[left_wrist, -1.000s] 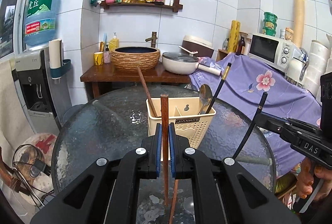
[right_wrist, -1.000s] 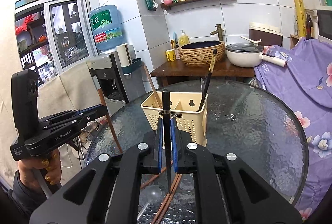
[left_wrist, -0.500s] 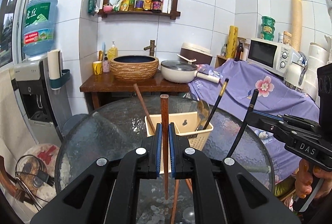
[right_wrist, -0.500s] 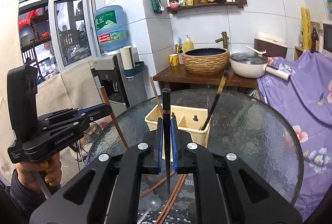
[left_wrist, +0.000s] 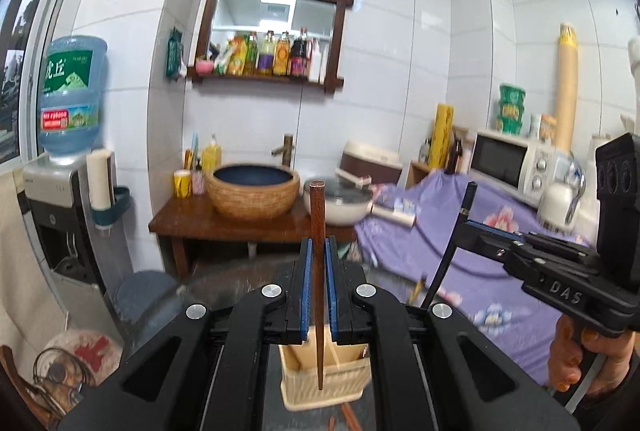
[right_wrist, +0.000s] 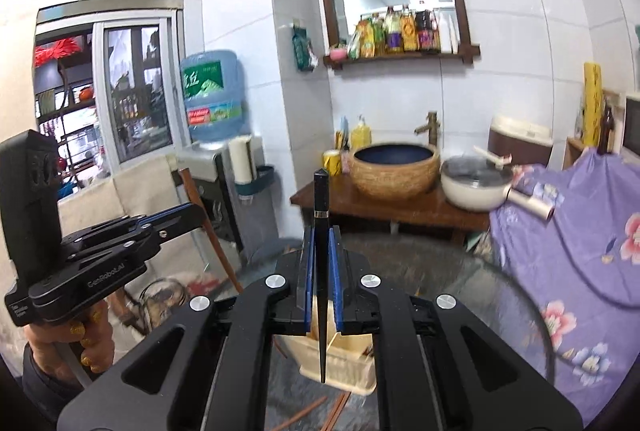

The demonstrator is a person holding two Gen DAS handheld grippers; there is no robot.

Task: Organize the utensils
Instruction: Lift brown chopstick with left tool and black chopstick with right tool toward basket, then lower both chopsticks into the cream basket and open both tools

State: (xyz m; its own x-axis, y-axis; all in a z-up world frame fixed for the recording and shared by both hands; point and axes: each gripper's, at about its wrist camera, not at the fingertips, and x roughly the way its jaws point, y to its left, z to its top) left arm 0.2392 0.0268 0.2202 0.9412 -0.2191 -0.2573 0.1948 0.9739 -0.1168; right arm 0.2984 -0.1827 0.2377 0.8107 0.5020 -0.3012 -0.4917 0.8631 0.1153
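Left wrist view gives me the left gripper (left_wrist: 319,263) clenched on a brown chopstick (left_wrist: 318,231), which stands upright between the blue pads, blunt end up, tip over the cream utensil basket (left_wrist: 320,387) below. My right gripper (right_wrist: 321,259) likewise clamps a black chopstick (right_wrist: 321,207), long axis vertical, point hanging above the same basket. Gripper bodies hide most of the basket and the glass table (right_wrist: 500,295); loose chopsticks beneath are cut off.
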